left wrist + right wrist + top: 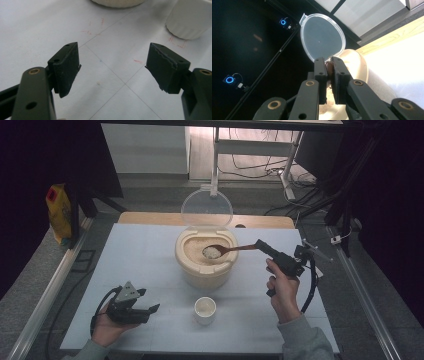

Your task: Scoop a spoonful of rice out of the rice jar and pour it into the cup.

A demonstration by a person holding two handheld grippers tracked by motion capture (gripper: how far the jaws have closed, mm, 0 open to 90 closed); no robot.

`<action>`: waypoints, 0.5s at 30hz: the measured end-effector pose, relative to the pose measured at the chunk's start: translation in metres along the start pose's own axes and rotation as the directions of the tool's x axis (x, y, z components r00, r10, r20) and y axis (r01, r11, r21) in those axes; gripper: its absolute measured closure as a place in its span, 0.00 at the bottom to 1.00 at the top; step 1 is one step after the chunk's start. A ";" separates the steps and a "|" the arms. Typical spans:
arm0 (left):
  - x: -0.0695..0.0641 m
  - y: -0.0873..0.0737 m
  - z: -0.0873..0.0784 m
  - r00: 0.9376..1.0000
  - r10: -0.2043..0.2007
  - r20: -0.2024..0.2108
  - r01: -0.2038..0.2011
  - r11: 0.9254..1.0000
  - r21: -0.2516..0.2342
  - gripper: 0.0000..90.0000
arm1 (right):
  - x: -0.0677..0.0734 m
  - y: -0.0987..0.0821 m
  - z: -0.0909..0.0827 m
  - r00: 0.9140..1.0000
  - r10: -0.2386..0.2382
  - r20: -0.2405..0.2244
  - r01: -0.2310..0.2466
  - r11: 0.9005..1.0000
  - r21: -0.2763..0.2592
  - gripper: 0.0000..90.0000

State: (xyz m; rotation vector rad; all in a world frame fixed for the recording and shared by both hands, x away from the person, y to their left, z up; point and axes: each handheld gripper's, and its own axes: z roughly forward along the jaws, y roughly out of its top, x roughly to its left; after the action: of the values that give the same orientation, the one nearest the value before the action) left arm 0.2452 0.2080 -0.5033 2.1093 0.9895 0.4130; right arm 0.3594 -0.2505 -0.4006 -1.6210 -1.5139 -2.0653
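Note:
A cream rice container [205, 258] stands mid-table with its clear lid [206, 208] flipped up behind it. A brown wooden spoon [225, 250] heaped with rice hovers over the container's opening. My right gripper [261, 245] is shut on the spoon's handle, to the container's right. In the right gripper view the jaws pinch the brown handle [329, 68], with the lid [322, 37] and container rim [359, 65] beyond. A small white cup [205, 310] sits in front of the container. My left gripper [150, 310] rests open near the table's front left, and its fingers [66, 67] have nothing between them.
The white cup [190, 20] shows at the upper right of the left gripper view, the container's base [117, 2] at the top. A yellow bag [59, 212] stands off the table's left. The white tabletop [145, 260] has faint red marks [87, 31]. Cables lie on the floor behind.

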 end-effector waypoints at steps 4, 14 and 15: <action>0.000 0.000 0.000 1.000 0.001 0.000 -0.001 1.000 0.001 0.29 | -0.001 0.000 -0.002 1.000 0.005 -0.004 -0.005 1.000 0.001 0.93; 0.001 0.000 0.000 1.000 0.000 -0.002 0.000 1.000 0.002 0.29 | 0.001 -0.003 -0.012 1.000 0.017 -0.025 -0.016 1.000 0.027 0.93; 0.001 0.000 0.000 1.000 -0.001 -0.002 0.001 1.000 0.003 0.29 | 0.001 -0.004 -0.013 0.999 0.018 -0.026 -0.017 0.999 0.027 0.93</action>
State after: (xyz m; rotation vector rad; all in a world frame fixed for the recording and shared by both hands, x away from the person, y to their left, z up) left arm 0.2458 0.2082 -0.5037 2.1113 0.9921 0.4133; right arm 0.3477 -0.2575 -0.4015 -1.5853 -1.5071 -2.0404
